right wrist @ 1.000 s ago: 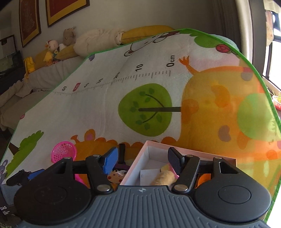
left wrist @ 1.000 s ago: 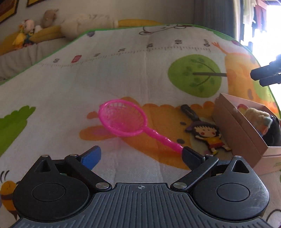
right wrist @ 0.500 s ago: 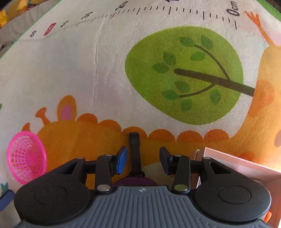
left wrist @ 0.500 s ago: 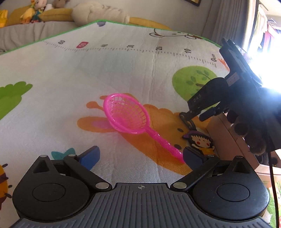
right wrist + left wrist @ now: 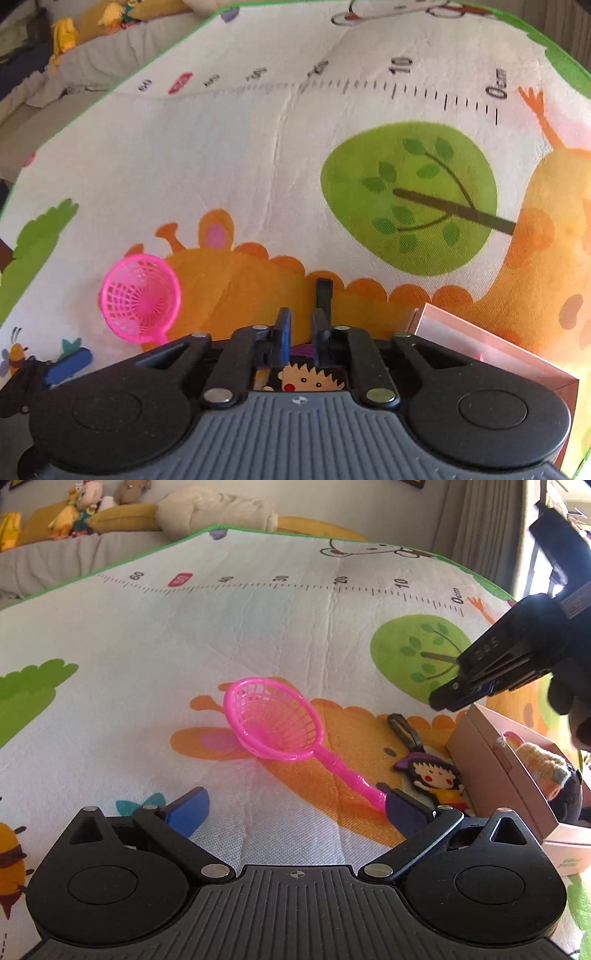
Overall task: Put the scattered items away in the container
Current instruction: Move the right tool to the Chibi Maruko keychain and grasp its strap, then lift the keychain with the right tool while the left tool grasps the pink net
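A pink toy strainer point(image 5: 273, 720) point(image 5: 142, 299) lies on the play mat, its handle reaching toward my left gripper point(image 5: 295, 808), which hovers low and stands open and empty. Beside the handle lies a cartoon girl keychain point(image 5: 436, 779) point(image 5: 310, 376) with a black strap point(image 5: 404, 731) point(image 5: 324, 291). My right gripper point(image 5: 301, 325) point(image 5: 454, 698) hangs above that keychain, pointing steeply down. Its jaws are closing to a narrow gap with only mat showing between them; the strap lies just past the right finger. The cardboard box point(image 5: 491, 775) point(image 5: 480, 350) stands right of the keychain.
Plush toys point(image 5: 543, 764) sit inside the box. The play mat point(image 5: 258, 627) stretches far to the left and back. Beyond its green edge are cushions and soft toys point(image 5: 85, 513). A bright window with curtains is at the right.
My right gripper swung left from over the box and dropped toward the keychain, its jaws narrowing a lot. My left gripper stayed put, still open.
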The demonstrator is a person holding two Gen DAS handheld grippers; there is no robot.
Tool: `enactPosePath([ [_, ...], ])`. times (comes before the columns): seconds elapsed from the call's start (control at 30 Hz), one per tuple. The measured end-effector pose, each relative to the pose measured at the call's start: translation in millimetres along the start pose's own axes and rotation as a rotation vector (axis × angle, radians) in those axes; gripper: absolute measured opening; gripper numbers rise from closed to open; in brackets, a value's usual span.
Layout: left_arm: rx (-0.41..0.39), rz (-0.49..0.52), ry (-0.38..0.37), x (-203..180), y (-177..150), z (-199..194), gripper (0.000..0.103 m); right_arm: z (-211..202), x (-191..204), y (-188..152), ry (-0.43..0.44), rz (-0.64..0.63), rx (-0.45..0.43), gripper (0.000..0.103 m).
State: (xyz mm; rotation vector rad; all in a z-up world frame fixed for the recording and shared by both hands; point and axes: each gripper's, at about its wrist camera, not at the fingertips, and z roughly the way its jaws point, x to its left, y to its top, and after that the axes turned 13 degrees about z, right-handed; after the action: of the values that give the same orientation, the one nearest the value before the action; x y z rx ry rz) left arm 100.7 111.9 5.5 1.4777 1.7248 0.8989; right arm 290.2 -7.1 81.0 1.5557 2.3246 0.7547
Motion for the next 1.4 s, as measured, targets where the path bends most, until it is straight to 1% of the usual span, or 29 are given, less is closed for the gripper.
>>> enactPosePath([
  [0.07, 0.0, -0.014, -0.008, 3.4, -0.4, 0.2, 0.103, 22.9, 0.7, 2.1, -0.042, -0.001, 0.009, 0.025],
  [0.17, 0.003, -0.033, -0.023, 6.8, -0.9, 2.0, 0.103, 54.2, 3.5, 3.7, -0.083, -0.005, 0.057, 0.025],
  [0.2, 0.005, -0.04, -0.028, 7.9, -1.2, 2.8, 0.103, 60.9, 5.6, 1.3, -0.093, -0.024, 0.069, 0.023],
  [0.23, 0.003, -0.047, -0.032, 9.1, -1.4, 3.0, 0.103, 60.4, 8.3, -1.9, -0.089, -0.043, 0.053, 0.019],
  [0.27, 0.002, -0.053, -0.034, 10.1, -1.7, 3.2, 0.103, 54.9, 10.9, -4.7, -0.086, -0.062, 0.03, 0.01],
  [0.3, 0.001, -0.057, -0.037, 10.6, -2.2, 3.5, 0.103, 45.6, 12.3, -7.9, -0.071, -0.07, 0.004, 0.01],
  [0.37, 0.0, -0.062, -0.039, 11.1, -2.9, 4.0, 0.103, 16.8, 10.6, -16.4, -0.003, -0.069, -0.047, 0.01],
  [0.43, -0.001, -0.068, -0.042, 11.9, -3.3, 4.5, 0.103, -23.3, 7.0, -28.1, 0.079, -0.065, -0.101, 0.01],
  [0.57, 0.0, -0.068, -0.042, 12.2, -3.3, 4.3, 0.103, -112.5, -0.2, -62.8, 0.179, -0.097, -0.253, 0.01],
  [0.67, 0.001, -0.067, -0.041, 12.3, -3.2, 4.2, 0.103, -172.5, -15.4, -88.6, 0.265, -0.076, -0.317, 0.01],
  [0.77, 0.002, -0.064, -0.039, 11.9, -2.8, 3.7, 0.103, -217.1, -32.6, -118.7, 0.303, -0.067, -0.355, 0.01],
  [0.87, 0.008, -0.05, -0.029, 8.5, -2.6, 3.5, 0.103, -242.5, -50.3, -153.7, 0.295, -0.049, -0.34, 0.01],
  [0.97, 0.015, -0.033, -0.016, 4.8, -2.4, 3.9, 0.103, -248.4, -72.8, -188.8, 0.26, -0.014, -0.291, 0.01],
  [1.07, 0.023, -0.023, -0.006, 3.1, -1.8, 4.9, 0.103, -231.9, -92.4, -213.7, 0.201, 0.047, -0.247, 0.01],
  [1.17, 0.033, -0.013, 0.008, 1.4, -1.5, 5.7, 0.103, -201.2, -105.6, -226.4, 0.201, 0.11, -0.21, 0.011],
  [1.23, 0.047, 0.001, 0.016, 0.0, -0.3, 6.6, 0.103, -181.1, -109.8, -231.8, 0.198, 0.141, -0.22, 0.025],
  [1.27, 0.059, 0.012, 0.027, -1.6, 1.0, 7.2, 0.103, -173.2, -111.0, -234.7, 0.175, 0.152, -0.237, 0.044],
  [1.3, 0.074, 0.025, 0.04, -3.8, 2.6, 8.3, 0.103, -166.5, -112.2, -237.8, 0.147, 0.162, -0.258, 0.056],
  [1.37, 0.094, 0.036, 0.055, -7.3, 6.5, 11.8, 0.103, -157.9, -113.5, -250.3, 0.115, 0.16, -0.279, 0.059],
  [1.4, 0.097, 0.027, 0.059, -8.1, 9.3, 14.7, 0.103, -154.6, -113.5, -257.5, 0.118, 0.156, -0.277, 0.063],
])
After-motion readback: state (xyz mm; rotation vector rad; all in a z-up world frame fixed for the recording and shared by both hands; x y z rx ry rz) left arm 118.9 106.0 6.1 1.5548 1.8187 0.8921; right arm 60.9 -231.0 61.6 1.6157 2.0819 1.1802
